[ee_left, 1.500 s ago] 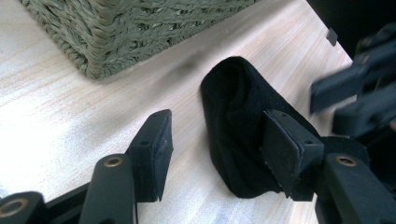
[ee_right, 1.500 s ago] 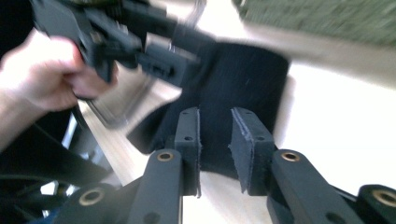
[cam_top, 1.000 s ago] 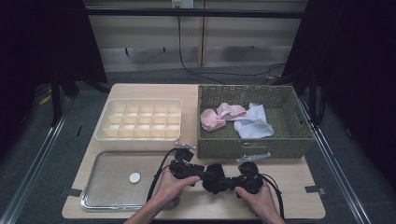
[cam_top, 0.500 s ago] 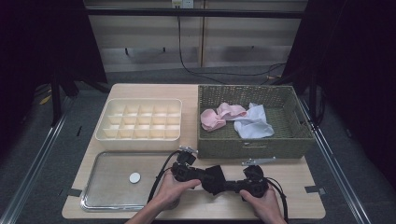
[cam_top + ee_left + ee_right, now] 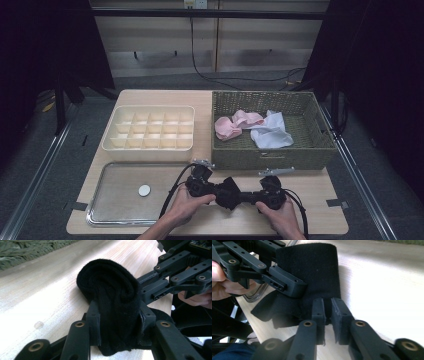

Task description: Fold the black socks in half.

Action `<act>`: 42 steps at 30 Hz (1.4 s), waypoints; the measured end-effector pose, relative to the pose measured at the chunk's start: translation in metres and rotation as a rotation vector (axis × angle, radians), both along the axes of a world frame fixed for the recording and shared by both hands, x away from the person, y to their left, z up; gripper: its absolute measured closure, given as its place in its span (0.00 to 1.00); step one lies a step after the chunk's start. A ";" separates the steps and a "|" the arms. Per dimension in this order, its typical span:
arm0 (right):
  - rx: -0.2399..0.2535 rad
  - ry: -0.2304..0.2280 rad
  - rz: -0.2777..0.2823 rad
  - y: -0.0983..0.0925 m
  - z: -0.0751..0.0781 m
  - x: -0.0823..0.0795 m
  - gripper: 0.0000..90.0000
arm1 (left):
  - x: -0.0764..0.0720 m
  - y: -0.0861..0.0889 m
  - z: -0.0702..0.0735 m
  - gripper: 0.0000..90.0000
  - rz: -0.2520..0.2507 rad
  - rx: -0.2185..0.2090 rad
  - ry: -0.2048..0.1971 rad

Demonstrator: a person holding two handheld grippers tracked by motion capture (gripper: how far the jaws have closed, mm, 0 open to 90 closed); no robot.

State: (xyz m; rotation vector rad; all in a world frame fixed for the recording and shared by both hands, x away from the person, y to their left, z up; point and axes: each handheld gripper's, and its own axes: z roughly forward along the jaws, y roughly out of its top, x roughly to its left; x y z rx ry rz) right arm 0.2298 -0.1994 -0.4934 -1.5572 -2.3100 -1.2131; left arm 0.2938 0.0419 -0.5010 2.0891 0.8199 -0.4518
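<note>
Black sock (image 5: 231, 191) betw both hand-held grippers, left (image 5: 117, 323) & right (image 5: 327, 312), clamped.

- A folded black fabric piece (image 5: 110, 297) with a soft, fuzzy surface is seen on the pale wooden tabletop (image 5: 45, 295).
- It is clamped between the two black jaws of the left gripper (image 5: 117, 326), which have just been closing on it.
- The right gripper (image 5: 150, 290) is pressed against the cloth's far side.
- A green woven basket wall (image 5: 22, 252) is glimpsed at the top left.
</note>
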 end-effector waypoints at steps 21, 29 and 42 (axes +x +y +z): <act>-0.021 -0.070 -0.063 -0.015 0.015 0.001 0.56 | 0.000 0.012 0.016 0.72 0.006 0.003 -0.049; -0.064 -0.088 -0.117 -0.023 0.019 -0.002 0.42 | 0.000 0.016 0.022 0.72 0.009 0.005 -0.061; -0.081 -0.115 -0.146 -0.042 0.027 -0.004 0.36 | -0.006 0.031 0.034 0.71 -0.013 0.044 -0.099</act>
